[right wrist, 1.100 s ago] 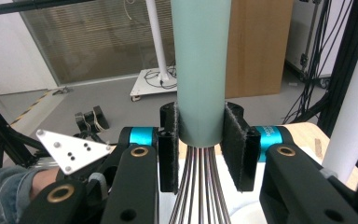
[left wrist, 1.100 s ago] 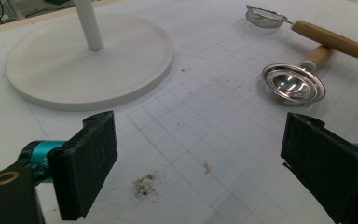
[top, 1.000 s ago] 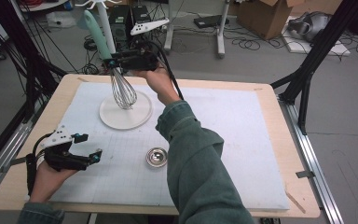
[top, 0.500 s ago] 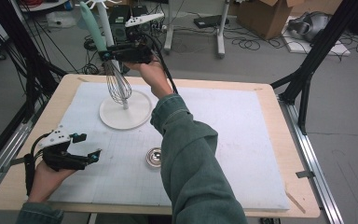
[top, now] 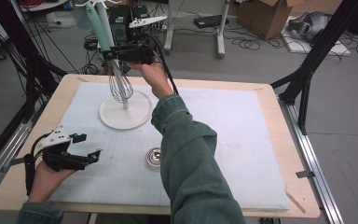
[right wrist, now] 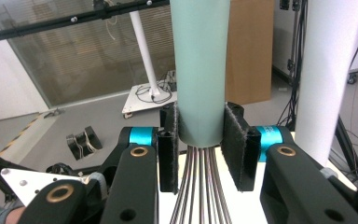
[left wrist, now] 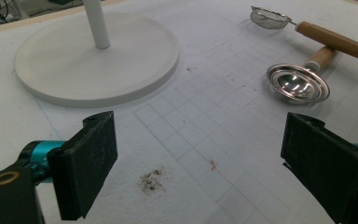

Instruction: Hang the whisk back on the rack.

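Observation:
A whisk with a mint-green handle (top: 96, 24) and steel wires (top: 120, 86) hangs upright over the round base of a white stand (top: 137, 114). My right gripper (top: 111, 54) is shut on the lower end of that handle. In the right gripper view the pads (right wrist: 237, 144) press the handle (right wrist: 200, 70) from both sides, with the wires (right wrist: 200, 191) fanning out below and the stand's pole (right wrist: 331, 70) just beside it. My left gripper (top: 89, 145) rests at the table's front left, open and with nothing between its jaws (left wrist: 196, 168).
A small metal strainer (top: 154, 157) lies mid-table; the left gripper view shows it (left wrist: 298, 83) with a wooden handle, and a second strainer (left wrist: 270, 18) beyond. A white grid mat (top: 233, 126) covers the wooden table. The person's green sleeve (top: 186, 154) crosses the middle.
The right gripper has lifted the whisk slightly beside the stand's pole. The left hand and gripper have stayed where they were.

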`<state>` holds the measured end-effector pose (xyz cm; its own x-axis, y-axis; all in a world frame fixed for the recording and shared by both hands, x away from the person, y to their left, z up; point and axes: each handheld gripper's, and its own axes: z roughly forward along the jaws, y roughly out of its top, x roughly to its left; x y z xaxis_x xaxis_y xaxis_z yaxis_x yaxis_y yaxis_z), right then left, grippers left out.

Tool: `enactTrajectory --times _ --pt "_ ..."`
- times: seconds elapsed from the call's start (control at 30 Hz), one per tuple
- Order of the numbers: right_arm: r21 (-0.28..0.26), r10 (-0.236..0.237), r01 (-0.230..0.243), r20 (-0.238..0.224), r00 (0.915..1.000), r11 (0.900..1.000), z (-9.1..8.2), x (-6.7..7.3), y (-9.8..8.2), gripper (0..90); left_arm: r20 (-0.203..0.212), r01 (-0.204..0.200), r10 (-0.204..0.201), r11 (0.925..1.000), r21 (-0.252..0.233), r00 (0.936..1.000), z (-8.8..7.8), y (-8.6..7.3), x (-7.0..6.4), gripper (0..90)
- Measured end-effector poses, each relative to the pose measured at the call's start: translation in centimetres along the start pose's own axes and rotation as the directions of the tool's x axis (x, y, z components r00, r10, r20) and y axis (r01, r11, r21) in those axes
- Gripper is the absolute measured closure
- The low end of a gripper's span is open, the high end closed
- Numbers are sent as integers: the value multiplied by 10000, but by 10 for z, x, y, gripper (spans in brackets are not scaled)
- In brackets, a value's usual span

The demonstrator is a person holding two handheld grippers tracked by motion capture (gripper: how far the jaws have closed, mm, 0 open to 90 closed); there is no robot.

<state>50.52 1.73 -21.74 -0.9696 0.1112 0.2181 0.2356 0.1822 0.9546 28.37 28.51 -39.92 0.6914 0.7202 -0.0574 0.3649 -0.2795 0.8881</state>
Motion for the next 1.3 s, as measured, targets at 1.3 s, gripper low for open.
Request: enactTrajectory --times 1.3 --pt "-344 -1446 1508 1411 9794 9880 -63 21 73 898 -82 90 -91 9999 -75 9999 -4 -1 3 111"
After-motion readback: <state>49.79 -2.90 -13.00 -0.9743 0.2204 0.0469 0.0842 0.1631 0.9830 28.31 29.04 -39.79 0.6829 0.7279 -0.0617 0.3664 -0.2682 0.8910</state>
